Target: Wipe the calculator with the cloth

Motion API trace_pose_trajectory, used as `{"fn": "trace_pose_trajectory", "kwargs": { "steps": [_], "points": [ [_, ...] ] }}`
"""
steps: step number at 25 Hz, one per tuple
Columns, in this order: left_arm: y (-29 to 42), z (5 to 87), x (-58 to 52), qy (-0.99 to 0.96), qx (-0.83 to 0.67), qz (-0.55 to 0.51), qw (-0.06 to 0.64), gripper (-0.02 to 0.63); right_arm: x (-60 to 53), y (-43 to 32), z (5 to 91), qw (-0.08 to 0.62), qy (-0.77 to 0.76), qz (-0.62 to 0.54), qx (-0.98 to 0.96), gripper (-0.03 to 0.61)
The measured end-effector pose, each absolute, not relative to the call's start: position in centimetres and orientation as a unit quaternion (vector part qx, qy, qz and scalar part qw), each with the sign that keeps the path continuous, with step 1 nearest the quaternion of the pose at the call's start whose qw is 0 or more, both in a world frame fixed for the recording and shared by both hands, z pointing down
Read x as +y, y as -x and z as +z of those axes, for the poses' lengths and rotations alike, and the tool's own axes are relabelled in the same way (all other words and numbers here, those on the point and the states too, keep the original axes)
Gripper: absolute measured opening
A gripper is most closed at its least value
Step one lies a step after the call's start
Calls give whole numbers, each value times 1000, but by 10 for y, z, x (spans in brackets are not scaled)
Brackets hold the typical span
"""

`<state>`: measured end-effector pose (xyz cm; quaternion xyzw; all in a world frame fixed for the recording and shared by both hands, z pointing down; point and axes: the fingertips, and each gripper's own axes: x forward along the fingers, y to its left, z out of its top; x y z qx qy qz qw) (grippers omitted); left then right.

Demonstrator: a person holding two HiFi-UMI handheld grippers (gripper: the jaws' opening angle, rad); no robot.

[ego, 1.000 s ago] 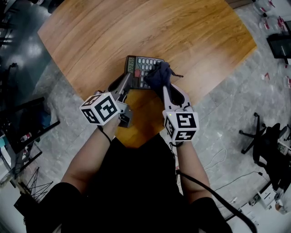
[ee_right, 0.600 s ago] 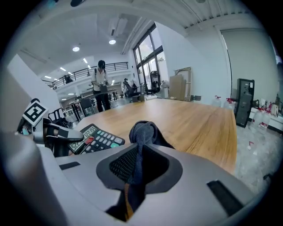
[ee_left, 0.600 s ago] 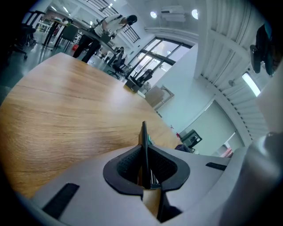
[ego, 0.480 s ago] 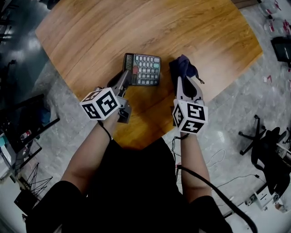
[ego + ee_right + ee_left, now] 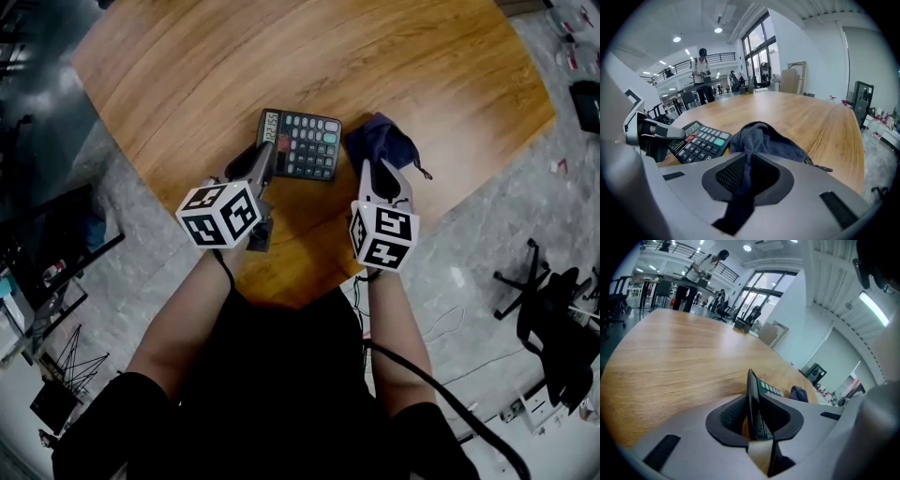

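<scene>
The calculator lies on the table, toward its near edge. The cloth rests on the table just right of the calculator.

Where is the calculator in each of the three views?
Head view: calculator at centre, left of the cloth.
Left gripper view: calculator low centre, seen edge-on.
Right gripper view: calculator lower left.
Shared landmark: the dark blue cloth, beside it in all three.

Black calculator with grey keys, navy cloth, light wood-grain table
</scene>
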<state>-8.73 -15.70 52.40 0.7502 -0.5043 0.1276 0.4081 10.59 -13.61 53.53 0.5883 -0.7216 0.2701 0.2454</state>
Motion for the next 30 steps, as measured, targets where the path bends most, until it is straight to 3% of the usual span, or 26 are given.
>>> {"fn": "trace_pose_trajectory", "kwargs": {
  "steps": [10,16,23,30],
  "points": [
    [88,521,-160,-780,-504,218,298,109,-137,-99,529,275,-577,261,-723,44],
    [100,517,-147,-776,-510,210,308,109,-126,-101,503,264,-583,240,-730,44],
    [101,520,-143,-777,-509,208,307,94,-121,-97,522,307,-568,222,-731,44],
    [106,503,-140,-779,-517,197,296,104,-116,-99,486,260,-588,214,-736,44]
  ]
}}
